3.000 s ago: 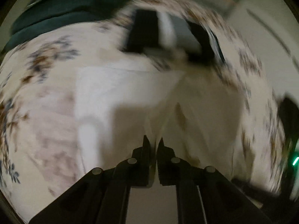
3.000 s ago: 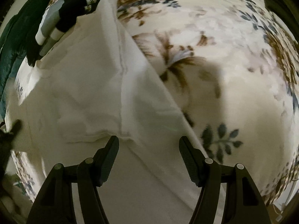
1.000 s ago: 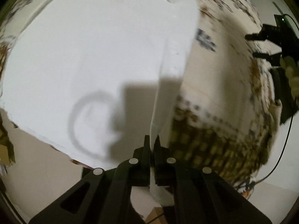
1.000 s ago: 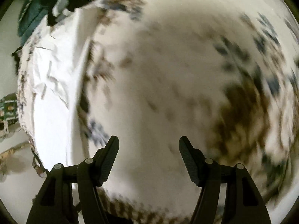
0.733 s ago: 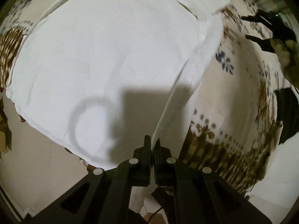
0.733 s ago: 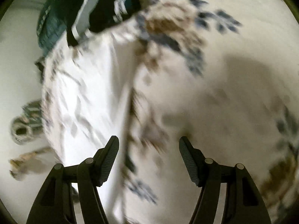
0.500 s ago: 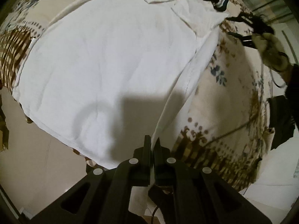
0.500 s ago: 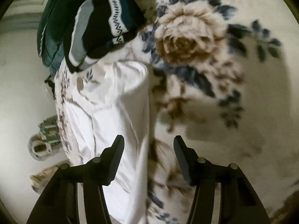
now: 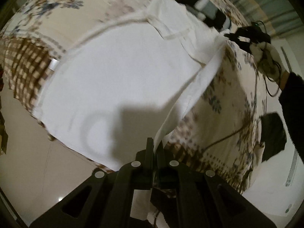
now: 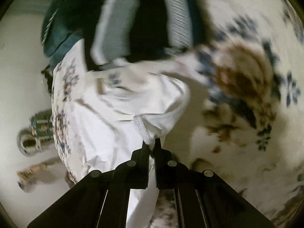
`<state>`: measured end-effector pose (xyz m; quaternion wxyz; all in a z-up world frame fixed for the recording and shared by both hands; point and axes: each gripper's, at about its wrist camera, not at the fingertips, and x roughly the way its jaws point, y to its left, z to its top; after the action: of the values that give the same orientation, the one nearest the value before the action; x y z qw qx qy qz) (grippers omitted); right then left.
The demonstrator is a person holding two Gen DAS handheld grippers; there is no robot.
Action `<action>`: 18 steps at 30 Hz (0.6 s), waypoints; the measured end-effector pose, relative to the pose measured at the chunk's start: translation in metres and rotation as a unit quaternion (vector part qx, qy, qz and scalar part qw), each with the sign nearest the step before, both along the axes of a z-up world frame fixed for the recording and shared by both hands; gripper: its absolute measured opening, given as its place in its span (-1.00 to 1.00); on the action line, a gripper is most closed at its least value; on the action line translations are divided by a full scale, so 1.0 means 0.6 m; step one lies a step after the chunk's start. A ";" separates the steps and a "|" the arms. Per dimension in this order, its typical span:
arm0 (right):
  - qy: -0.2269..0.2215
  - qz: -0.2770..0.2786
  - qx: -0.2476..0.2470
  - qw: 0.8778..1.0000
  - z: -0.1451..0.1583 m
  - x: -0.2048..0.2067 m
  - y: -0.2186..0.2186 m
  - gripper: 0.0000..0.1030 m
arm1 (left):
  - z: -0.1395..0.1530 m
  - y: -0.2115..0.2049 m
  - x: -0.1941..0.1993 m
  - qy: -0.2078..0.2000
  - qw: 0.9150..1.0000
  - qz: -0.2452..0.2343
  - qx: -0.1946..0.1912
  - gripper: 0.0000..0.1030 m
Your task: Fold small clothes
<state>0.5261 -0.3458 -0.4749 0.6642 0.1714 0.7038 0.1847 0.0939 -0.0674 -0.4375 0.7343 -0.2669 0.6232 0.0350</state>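
On the floral bedspread [image 9: 228, 79] the white cotton garment [image 9: 117, 79] lies spread, one edge lifted. My right claw [image 10: 152, 144], gaping a second ago, has just clenched on its hemmed far corner; my left claw [image 9: 155, 144] stays clamped on the near corner. Both ends gripped, I judge the fold can begin.

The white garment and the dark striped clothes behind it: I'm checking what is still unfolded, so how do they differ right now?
The white garment is plain and spread wide over the floral bedspread; the dark striped clothes are banded black, grey and white and lie bunched in a heap. The white garment is pinched at its edge by both the left claw and the right claw; the dark striped clothes are not held. Both rest on the same bedspread.
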 end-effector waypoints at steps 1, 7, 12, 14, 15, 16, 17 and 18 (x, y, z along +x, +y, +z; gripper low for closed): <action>-0.008 0.011 -0.002 1.000 0.023 0.007 0.027 -0.92 | 0.005 0.015 0.000 -0.002 1.000 0.008 0.000 -0.99; -0.066 0.069 -0.017 0.995 0.100 0.040 0.212 -0.93 | 0.008 0.152 -0.005 -0.020 0.997 0.078 0.006 -0.99; -0.069 0.096 -0.068 0.991 0.062 0.059 0.391 -0.93 | -0.051 0.256 -0.009 -0.011 0.994 0.111 0.004 -0.99; -0.069 0.110 -0.100 0.986 0.036 0.058 0.446 -0.93 | -0.085 0.289 -0.009 0.000 0.993 0.118 -0.007 -0.99; -0.070 0.115 -0.114 0.984 0.021 0.057 0.468 -0.93 | -0.100 0.303 -0.008 0.005 0.993 0.119 -0.014 -0.99; -0.067 0.123 -0.136 0.981 0.004 0.055 0.497 -0.93 | -0.122 0.317 -0.008 0.013 0.993 0.118 -0.019 -0.99; -0.065 0.128 -0.150 0.978 -0.014 0.053 0.509 -0.93 | -0.146 0.328 -0.007 0.022 0.993 0.112 -0.030 -0.98; -0.064 0.128 -0.167 0.975 -0.029 0.051 0.521 -0.92 | -0.165 0.335 -0.007 0.032 0.993 0.106 -0.038 -0.96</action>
<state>0.5570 -0.0329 -0.4924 0.6979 -0.0457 0.6970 0.1582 0.0899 0.1334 -0.5363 0.6956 -0.3575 0.6155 0.0973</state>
